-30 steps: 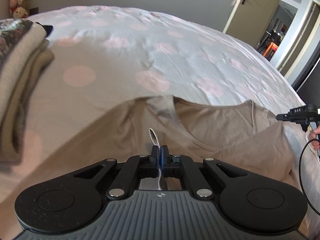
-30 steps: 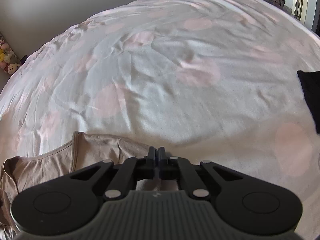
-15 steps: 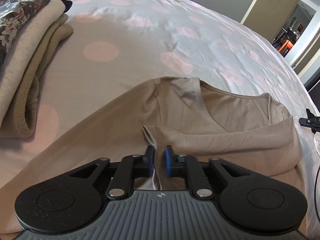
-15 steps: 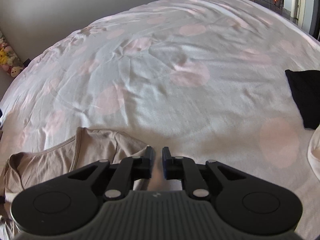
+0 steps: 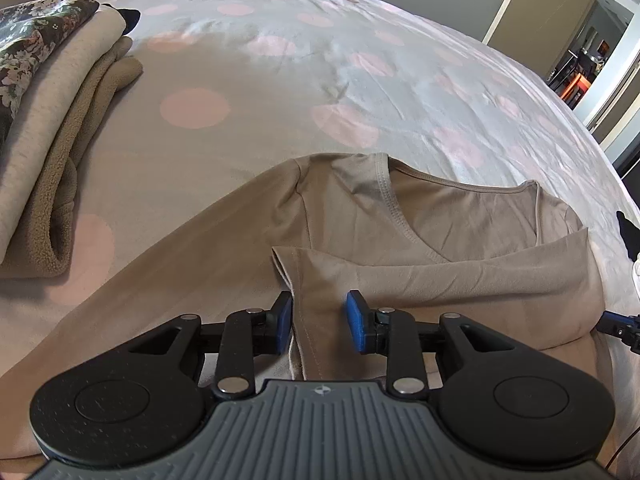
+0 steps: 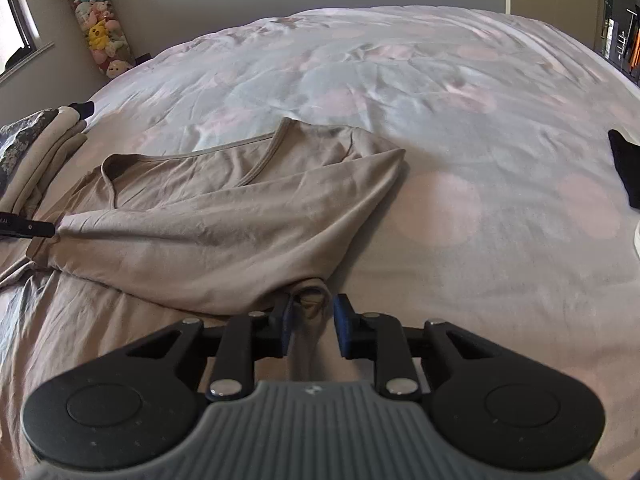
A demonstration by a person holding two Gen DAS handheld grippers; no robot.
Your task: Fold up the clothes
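A stack of folded clothes (image 5: 48,120), fleecy and thick, is seen close at the left only in the left wrist view. A thin tan shirt (image 5: 460,248) is spread on the polka-dot bedspread (image 5: 280,80), one sleeve folded across. The left gripper (image 5: 319,318) is parted around the sleeve hem, gripping nothing. The right gripper (image 6: 311,322) is likewise parted, astride a fabric fold; only its view shows plush toys (image 6: 100,32).

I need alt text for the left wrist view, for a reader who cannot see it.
The open left gripper straddles a folded sleeve edge of a beige V-neck shirt lying on a bed sheet with pink dots. A stack of folded clothes lies at the left.
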